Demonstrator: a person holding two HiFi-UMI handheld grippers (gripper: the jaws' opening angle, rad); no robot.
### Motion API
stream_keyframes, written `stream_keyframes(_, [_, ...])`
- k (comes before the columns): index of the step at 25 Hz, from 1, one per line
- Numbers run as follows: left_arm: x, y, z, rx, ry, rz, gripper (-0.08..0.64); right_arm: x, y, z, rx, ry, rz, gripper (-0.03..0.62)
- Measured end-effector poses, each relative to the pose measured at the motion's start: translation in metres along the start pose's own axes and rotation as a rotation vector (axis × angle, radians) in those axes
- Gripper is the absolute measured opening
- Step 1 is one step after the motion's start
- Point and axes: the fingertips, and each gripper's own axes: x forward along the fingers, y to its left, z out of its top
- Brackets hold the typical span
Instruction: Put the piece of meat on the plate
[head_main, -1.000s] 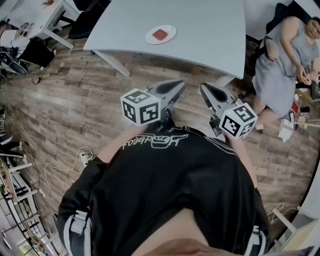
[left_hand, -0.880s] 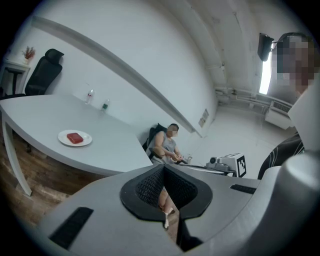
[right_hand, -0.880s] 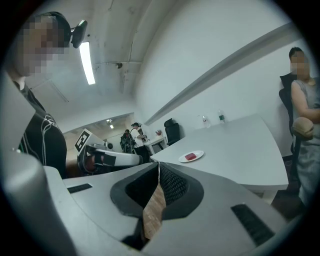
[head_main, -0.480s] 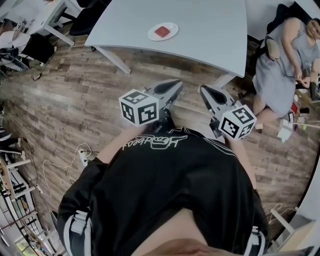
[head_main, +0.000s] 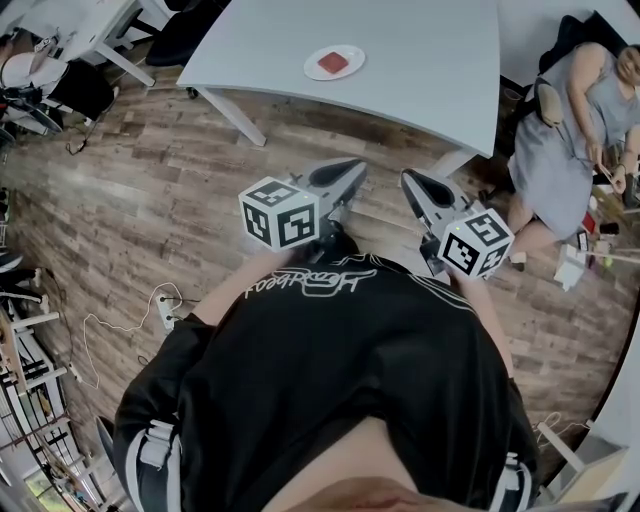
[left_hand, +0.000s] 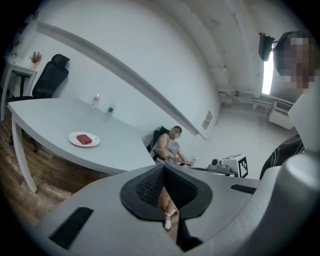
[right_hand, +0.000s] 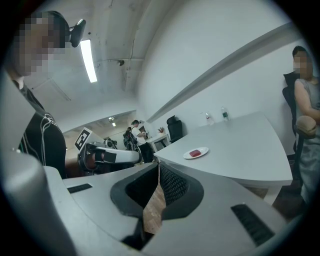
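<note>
A red piece of meat (head_main: 334, 62) lies on a white plate (head_main: 316, 70) on the grey table (head_main: 420, 50), far ahead of both grippers. The left gripper view shows the same meat (left_hand: 86, 138) on its plate (left_hand: 75, 138) at the left. In the right gripper view the meat (right_hand: 196, 152) and plate (right_hand: 189, 155) sit at centre right. My left gripper (head_main: 358, 170) and right gripper (head_main: 408, 178) are held side by side close to the person's chest, over the wooden floor. Both are shut with nothing in them; their tips (left_hand: 162, 172) (right_hand: 159, 172) meet.
A seated person (head_main: 570, 130) is at the table's right end. White table legs (head_main: 232, 118) stand between me and the plate. Desks and a black chair (head_main: 185, 35) fill the far left. A cable and power strip (head_main: 165, 312) lie on the floor at left.
In the head view the table and plate have drifted a little to the right. Both grippers keep the same pose near the chest, still shut.
</note>
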Motion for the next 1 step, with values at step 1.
stream_keyframes(1, [-0.0007, -0.0001, 0.0, 0.0, 0.0, 0.001, 0.008, -0.0003, 0.0007, 0.0004, 0.0, -0.001, -0.001, 0.015])
